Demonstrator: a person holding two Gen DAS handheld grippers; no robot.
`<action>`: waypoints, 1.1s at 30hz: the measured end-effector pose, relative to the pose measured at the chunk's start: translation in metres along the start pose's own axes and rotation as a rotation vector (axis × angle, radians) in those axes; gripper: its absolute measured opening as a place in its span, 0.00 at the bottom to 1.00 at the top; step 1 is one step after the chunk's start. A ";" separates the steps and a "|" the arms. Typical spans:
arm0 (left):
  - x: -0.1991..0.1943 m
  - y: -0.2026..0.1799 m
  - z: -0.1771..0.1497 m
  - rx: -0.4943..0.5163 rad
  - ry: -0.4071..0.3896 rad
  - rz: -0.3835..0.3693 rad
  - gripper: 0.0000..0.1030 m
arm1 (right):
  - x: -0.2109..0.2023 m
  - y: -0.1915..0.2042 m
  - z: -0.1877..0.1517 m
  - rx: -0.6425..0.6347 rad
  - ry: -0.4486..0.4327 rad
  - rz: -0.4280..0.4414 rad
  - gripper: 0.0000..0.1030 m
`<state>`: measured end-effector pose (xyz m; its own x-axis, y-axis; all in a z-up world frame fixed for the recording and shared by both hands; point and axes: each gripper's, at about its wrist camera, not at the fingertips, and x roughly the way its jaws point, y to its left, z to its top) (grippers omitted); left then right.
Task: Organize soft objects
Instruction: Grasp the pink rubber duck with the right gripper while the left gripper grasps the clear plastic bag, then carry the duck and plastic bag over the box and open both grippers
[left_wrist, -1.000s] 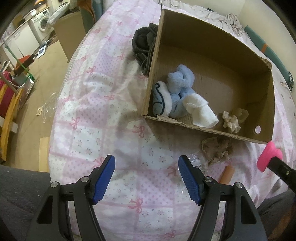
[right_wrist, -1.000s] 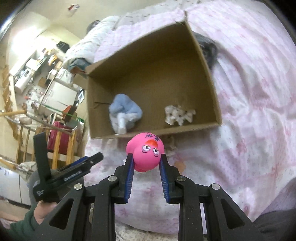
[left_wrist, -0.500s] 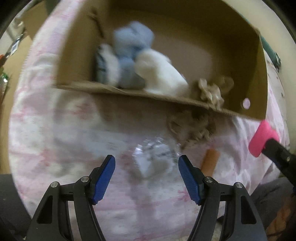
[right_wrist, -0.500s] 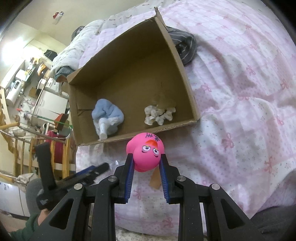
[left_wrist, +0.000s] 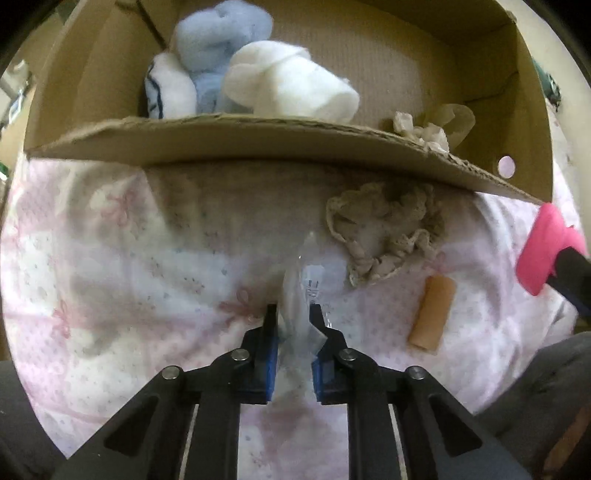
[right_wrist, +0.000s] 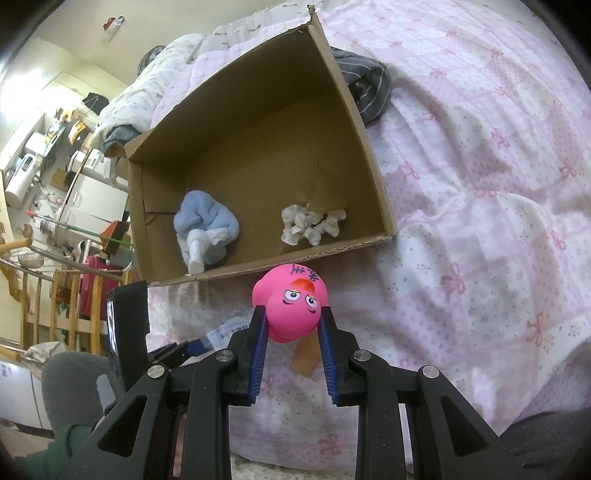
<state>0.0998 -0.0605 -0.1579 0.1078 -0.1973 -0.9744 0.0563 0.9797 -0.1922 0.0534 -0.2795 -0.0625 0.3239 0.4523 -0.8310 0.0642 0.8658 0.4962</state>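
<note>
Clear plastic packet (left_wrist: 303, 295) just clamped by closing left gripper (left_wrist: 292, 317); should be lifted straight, over cardboard box (left_wrist: 258, 142) wall. Pink rubber duck (right_wrist: 290, 304) clenched in right gripper (right_wrist: 291, 325).

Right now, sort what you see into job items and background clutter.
Job: clear plastic packet pinched in the left gripper; pink rubber duck in the right gripper; beige lace cloth; tan roll; cardboard box.
Lying about: grey striped garment; pink bedspread.
</note>
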 end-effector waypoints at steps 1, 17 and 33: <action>-0.001 0.001 0.000 -0.001 0.001 0.000 0.12 | 0.000 0.001 0.000 -0.002 0.001 0.000 0.28; -0.043 0.039 -0.013 -0.071 -0.082 0.095 0.12 | 0.003 0.005 -0.002 -0.028 0.002 -0.001 0.28; -0.103 0.059 -0.030 -0.146 -0.186 0.140 0.12 | -0.010 0.017 -0.007 -0.083 -0.031 0.042 0.28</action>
<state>0.0626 0.0188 -0.0719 0.2860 -0.0488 -0.9570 -0.1144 0.9898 -0.0847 0.0442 -0.2680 -0.0479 0.3538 0.4829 -0.8010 -0.0282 0.8615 0.5069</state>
